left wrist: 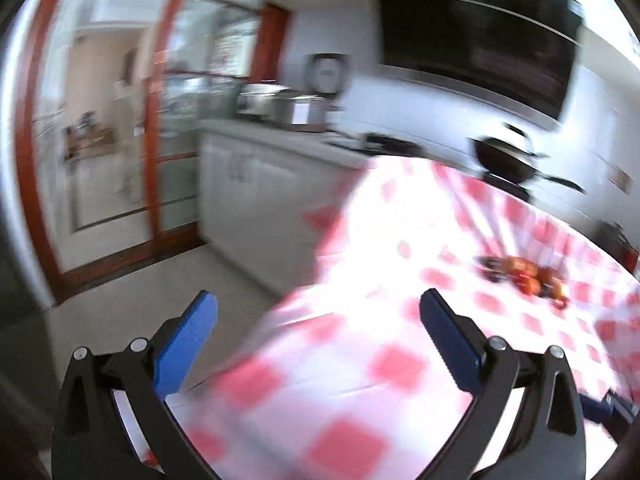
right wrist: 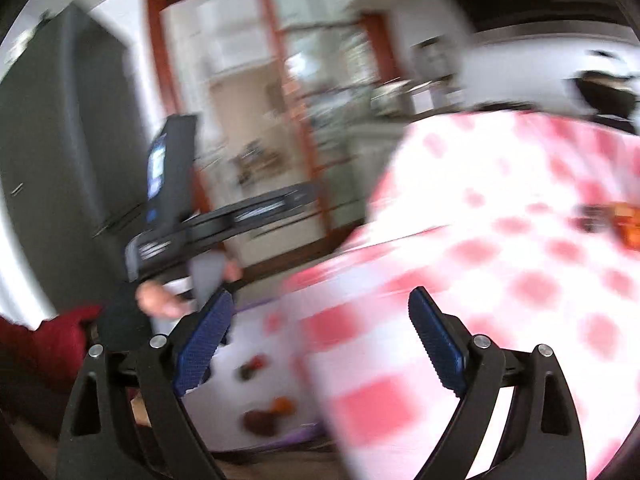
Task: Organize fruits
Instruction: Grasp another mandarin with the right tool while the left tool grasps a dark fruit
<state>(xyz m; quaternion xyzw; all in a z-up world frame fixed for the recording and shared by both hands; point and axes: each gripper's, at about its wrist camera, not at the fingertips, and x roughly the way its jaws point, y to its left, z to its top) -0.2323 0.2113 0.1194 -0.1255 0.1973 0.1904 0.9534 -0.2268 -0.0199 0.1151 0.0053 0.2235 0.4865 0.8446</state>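
Both views are blurred. A small heap of red and orange fruits (left wrist: 528,276) lies on the table's red-and-white checked cloth (left wrist: 360,360), far right of my left gripper (left wrist: 320,312). That gripper is open and holds nothing. My right gripper (right wrist: 320,320) is also open and bare above the cloth (right wrist: 500,280). The fruit heap (right wrist: 624,224) shows at that view's right edge. Below the table edge, a few dark red and orange fruits (right wrist: 264,420) lie on a white surface with a purple rim (right wrist: 304,436). A hand (right wrist: 160,300) with a red sleeve holds the other gripper's body (right wrist: 172,200).
A white kitchen counter (left wrist: 280,140) with steel pots (left wrist: 296,108) runs behind the table. A black wok (left wrist: 508,160) sits under a dark range hood (left wrist: 480,40). Glass doors in a red-brown frame (left wrist: 160,120) stand left. A dark fridge (right wrist: 60,160) is at the left.
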